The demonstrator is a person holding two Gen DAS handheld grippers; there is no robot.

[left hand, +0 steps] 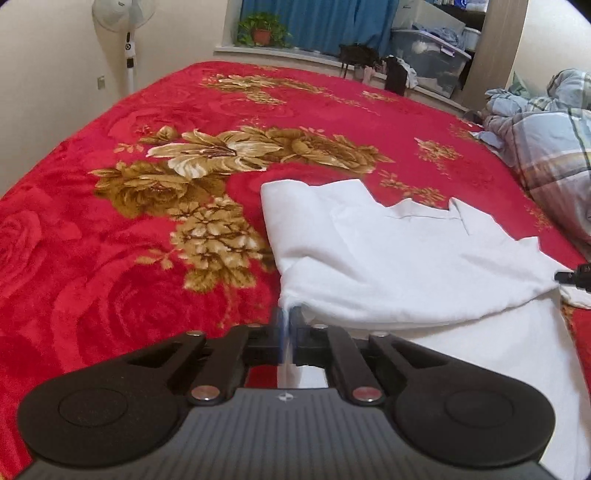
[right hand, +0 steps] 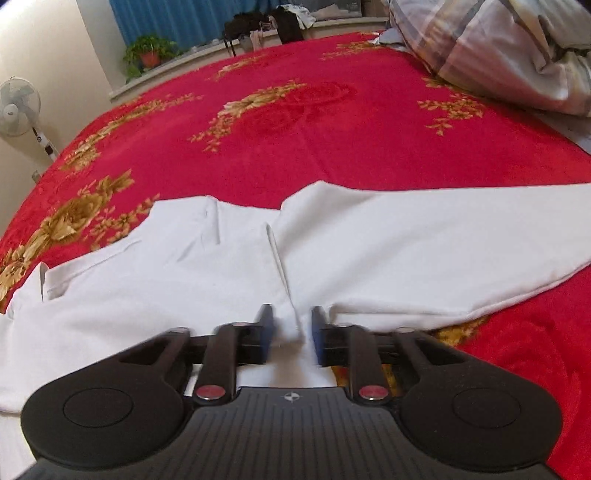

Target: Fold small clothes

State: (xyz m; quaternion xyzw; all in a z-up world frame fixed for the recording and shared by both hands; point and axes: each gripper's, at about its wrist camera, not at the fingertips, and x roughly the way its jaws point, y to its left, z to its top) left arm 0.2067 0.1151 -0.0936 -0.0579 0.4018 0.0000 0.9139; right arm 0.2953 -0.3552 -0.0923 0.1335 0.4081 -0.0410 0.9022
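A white garment (left hand: 388, 258) lies partly folded on the red flowered blanket (left hand: 110, 240). My left gripper (left hand: 286, 317) is shut on its near left corner, and the cloth rises to a peak at the fingers. In the right wrist view the garment (right hand: 184, 280) spreads across the blanket (right hand: 332, 147), with a long sleeve (right hand: 424, 251) running off to the right. My right gripper (right hand: 292, 328) is shut on a thick fold of the near edge that fills the space between its fingers. Its tip (left hand: 569, 277) shows at the right edge of the left wrist view, with the cloth drawn to it.
A bunched plaid quilt (left hand: 546, 147) (right hand: 498, 48) lies at the bed's far right. A standing fan (left hand: 125, 37) is by the wall on the left. A potted plant (left hand: 262, 29), dark clothes and a plastic storage box (left hand: 428, 55) sit along the window ledge behind the bed.
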